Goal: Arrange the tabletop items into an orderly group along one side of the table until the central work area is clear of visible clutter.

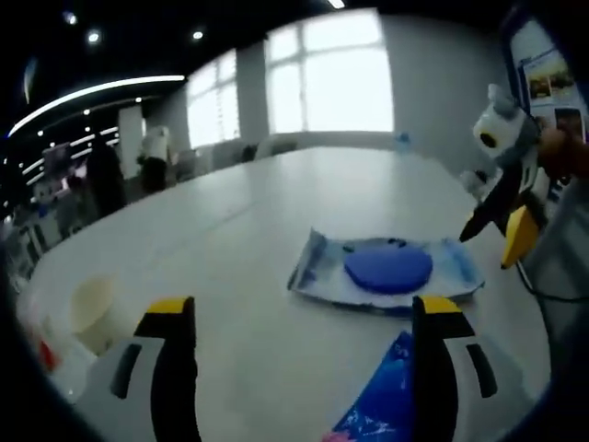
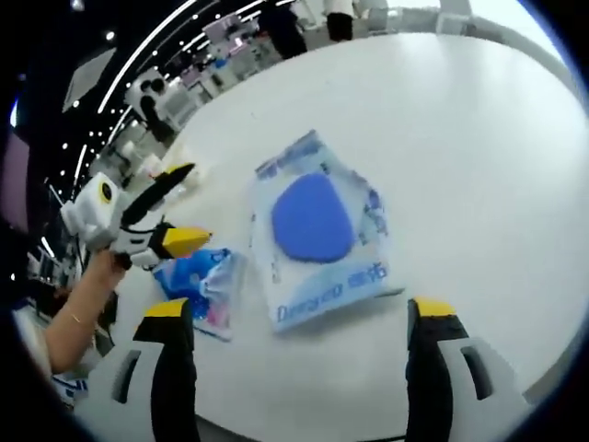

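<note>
Clear pouch point(image 2: 322, 230) with a blue round pad inside lies flat mid-bench, ahead of the right tongs point(image 2: 299, 322) and between their jaw lines. White lettering runs along its near edge, too blurred to read. In the left gripper view the same pouch point(image 1: 386, 269) sits ahead and a bit right of centre, on the white bench point(image 1: 276, 230).

Second item: smaller blue packet point(image 2: 202, 281) with a pink patch, just beside the pouch, touching or nearly so; can't tell which. It shows at the lower edge of the left gripper view point(image 1: 391, 396), partly behind the right jaw there. Print not legible.

Left tongs point(image 1: 304, 318): jaws wide apart, nothing between them, hovering above the bench. Right tongs: also spread, empty, pouch well clear of both tips.

Left tongs as seen from the right gripper view point(image 2: 179, 207): held by a hand point(image 2: 106, 267), above the blue packet.

White cup-like container point(image 1: 101, 313) sits on the bench near the left edge, apart from the pouch.
</note>
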{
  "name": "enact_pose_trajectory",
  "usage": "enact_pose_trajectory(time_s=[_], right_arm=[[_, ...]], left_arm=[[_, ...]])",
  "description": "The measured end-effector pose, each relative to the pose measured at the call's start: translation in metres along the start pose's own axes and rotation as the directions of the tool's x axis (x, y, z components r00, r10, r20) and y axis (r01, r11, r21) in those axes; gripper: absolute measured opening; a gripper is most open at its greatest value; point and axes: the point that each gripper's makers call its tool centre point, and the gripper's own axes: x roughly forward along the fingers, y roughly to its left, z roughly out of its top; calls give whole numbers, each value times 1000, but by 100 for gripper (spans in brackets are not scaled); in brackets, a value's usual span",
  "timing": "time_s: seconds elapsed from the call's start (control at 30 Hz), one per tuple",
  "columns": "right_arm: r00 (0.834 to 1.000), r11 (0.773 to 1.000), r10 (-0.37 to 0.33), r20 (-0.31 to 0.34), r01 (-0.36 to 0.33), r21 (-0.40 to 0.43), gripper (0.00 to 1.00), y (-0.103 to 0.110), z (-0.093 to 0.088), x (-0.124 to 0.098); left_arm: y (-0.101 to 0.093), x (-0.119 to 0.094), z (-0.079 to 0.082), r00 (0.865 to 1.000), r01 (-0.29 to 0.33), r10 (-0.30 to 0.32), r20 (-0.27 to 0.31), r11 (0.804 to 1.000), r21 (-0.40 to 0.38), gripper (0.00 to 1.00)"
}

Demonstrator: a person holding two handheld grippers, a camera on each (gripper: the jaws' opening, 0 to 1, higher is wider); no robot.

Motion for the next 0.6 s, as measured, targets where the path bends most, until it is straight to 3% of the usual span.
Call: enact_pose_trajectory(time_s=[0.17,0.6], right_arm=[[1000,1000,-7,-14,7,29,92,-1,-4,2],[1000,994,-10,7,9,108,74,1,-5,11]], left_arm=[[2,13,1,1000,0,0,-19,1000,-7,89],[4,41,4,1000,21,-22,-21,998,-59,78]])
